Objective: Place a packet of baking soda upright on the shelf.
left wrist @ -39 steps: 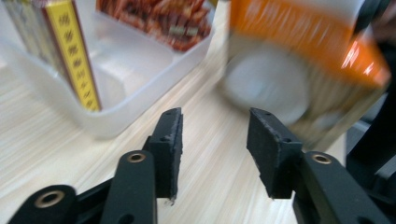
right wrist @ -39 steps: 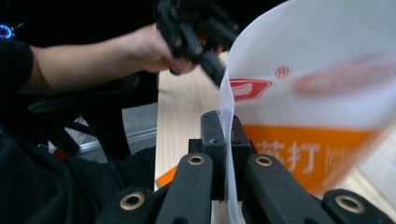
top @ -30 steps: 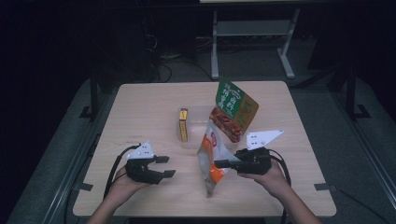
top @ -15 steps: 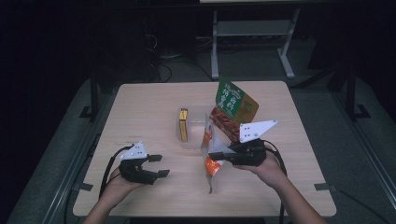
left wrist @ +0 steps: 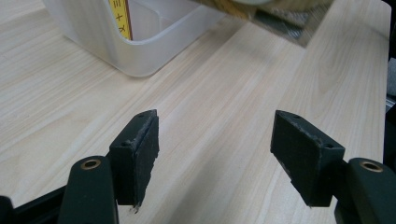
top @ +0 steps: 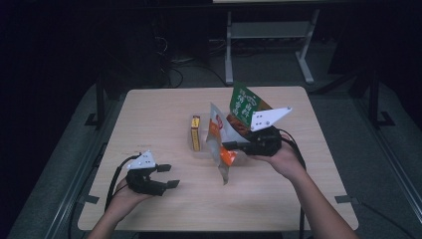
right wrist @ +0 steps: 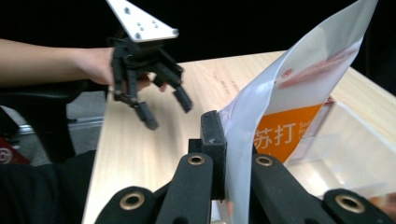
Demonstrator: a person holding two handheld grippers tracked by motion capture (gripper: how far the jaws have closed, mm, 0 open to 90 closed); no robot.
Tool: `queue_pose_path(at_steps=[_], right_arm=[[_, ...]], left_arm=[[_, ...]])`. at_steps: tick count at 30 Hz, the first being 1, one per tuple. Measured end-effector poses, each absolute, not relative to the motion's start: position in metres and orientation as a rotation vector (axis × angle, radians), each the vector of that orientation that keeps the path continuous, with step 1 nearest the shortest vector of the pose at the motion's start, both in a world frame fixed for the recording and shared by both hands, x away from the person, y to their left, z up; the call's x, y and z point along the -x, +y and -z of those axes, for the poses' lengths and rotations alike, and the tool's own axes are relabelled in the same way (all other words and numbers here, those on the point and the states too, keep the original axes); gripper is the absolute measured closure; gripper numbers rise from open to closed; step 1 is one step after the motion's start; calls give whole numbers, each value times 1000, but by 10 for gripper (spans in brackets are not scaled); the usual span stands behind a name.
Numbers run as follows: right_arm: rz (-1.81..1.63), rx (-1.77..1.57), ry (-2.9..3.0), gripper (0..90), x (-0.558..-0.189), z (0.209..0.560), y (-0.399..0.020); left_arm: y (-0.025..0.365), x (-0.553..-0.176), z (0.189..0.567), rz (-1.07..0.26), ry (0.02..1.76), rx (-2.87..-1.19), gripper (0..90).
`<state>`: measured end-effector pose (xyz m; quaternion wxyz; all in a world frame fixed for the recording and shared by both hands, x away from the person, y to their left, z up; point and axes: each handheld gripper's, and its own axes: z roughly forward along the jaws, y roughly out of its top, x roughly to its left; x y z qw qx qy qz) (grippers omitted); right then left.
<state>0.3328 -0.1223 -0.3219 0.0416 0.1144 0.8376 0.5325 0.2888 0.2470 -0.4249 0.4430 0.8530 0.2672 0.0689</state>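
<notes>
The white and orange glossy plastic snack pouch is flat and crinkled, with an orange panel bearing white characters low on its face and a silvery sealed edge hanging at its bottom. It stands nearly upright above the middle of the pale wooden surface, lifted clear of it, over the near end of the clear plastic rectangular tub. The right claw is clamped on the pouch's edge, its black pads pressed together on the film. Inside the tub, a slim yellow box with printed markings stands on edge against one wall. A green and red snack bag rises behind the pouch. The left claw rests near the front left of the surface, pads apart with bare wood between them.
</notes>
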Motion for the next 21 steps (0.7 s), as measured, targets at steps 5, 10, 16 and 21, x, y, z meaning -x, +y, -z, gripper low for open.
queue_pose_path(at_steps=[5,10,16,21], right_arm=[[-1576,-391,2553,900,-347,315,-122],[-1547,-443,2530,900,-363,312,-123],[-1495,-472,2521,900,-378,309,-118],[-1475,-474,2514,900,-386,305,-112]], left_arm=[[247,-289,426,-166,666,-2114,319],[245,-289,428,-156,658,-2127,300],[242,-289,431,-147,647,-2146,286],[240,-288,432,-135,651,-2149,283]])
